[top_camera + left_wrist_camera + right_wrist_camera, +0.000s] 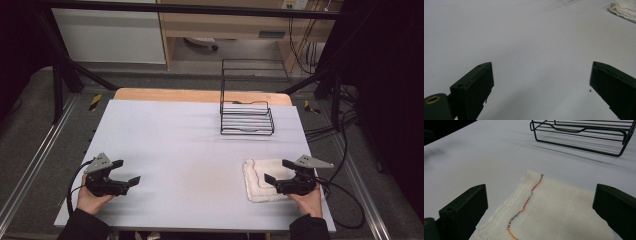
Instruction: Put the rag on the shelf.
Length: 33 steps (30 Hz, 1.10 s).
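Pale grey and smooth, the worktop (pixel 190 150) stretches away from a person seated at its near edge, seen from above. Each of the person's hands holds a set of black tongs low over the surface.

The left tongs (pixel 125 172) sit near the near-left corner, held by the left hand (pixel 91 200). Their jaws are spread wide apart with nothing between them; in the left gripper view they frame bare worktop, with a corner of white cloth far off at the upper right.

The right tongs (pixel 279 171) are held by the right hand (pixel 308 201) at the near-right side. Their jaws also stand wide apart and grip nothing. They hang over a folded cream cloth (pixel 260 180) lying flat on the worktop (a wavy line of multicoloured stitching (pixel 527 203) runs across it). Whether the jaws touch the cloth cannot be told.

Farther back, right of centre, a black wire rack (pixel 246 117) stands on the worktop, well apart from the cloth.
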Motion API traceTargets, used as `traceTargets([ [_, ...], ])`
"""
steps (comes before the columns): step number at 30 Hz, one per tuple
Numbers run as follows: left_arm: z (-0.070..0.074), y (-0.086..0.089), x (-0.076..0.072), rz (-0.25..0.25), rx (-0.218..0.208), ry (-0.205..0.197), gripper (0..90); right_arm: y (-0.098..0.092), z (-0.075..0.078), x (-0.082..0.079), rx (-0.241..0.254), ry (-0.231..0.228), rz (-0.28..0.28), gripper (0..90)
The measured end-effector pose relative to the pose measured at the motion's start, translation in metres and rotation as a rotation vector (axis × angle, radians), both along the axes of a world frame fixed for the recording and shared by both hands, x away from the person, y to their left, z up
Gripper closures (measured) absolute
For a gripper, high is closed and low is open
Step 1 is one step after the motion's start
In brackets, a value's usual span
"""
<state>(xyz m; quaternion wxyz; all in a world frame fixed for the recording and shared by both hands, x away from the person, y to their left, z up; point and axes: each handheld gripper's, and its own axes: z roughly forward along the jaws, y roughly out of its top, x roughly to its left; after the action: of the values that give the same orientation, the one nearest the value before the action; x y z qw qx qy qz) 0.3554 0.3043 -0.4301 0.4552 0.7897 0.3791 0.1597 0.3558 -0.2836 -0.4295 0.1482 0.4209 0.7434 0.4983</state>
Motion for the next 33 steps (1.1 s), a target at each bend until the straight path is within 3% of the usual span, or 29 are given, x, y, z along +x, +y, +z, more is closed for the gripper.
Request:
traceTargets([
  [12, 0.0, -0.001, -0.001, 0.004, 0.009, 0.001, 5.2, 0.006, 0.004, 0.001, -0.044, 0.017, -0.03, 1.4],
  [20, 0.001, -0.001, -0.002, 0.01, 0.014, -0.003, 5.4, 0.032, 0.007, 0.008, -0.092, 0.028, -0.005, 7.5],
  [25, 0.001, -0.002, -0.002, 0.011, 0.018, -0.003, 5.5, 0.053, 0.005, 0.017, -0.132, 0.053, 0.026, 16.6],
  [32, 0.001, -0.002, -0.002, 0.014, 0.025, -0.003, 5.7, 0.075, -0.001, 0.03, -0.161, 0.105, 0.01, 34.6],
  [33, 0.001, -0.002, -0.002, 0.013, 0.028, -0.004, 5.7, 0.08, -0.003, 0.034, -0.182, 0.11, 0.002, 38.2],
])
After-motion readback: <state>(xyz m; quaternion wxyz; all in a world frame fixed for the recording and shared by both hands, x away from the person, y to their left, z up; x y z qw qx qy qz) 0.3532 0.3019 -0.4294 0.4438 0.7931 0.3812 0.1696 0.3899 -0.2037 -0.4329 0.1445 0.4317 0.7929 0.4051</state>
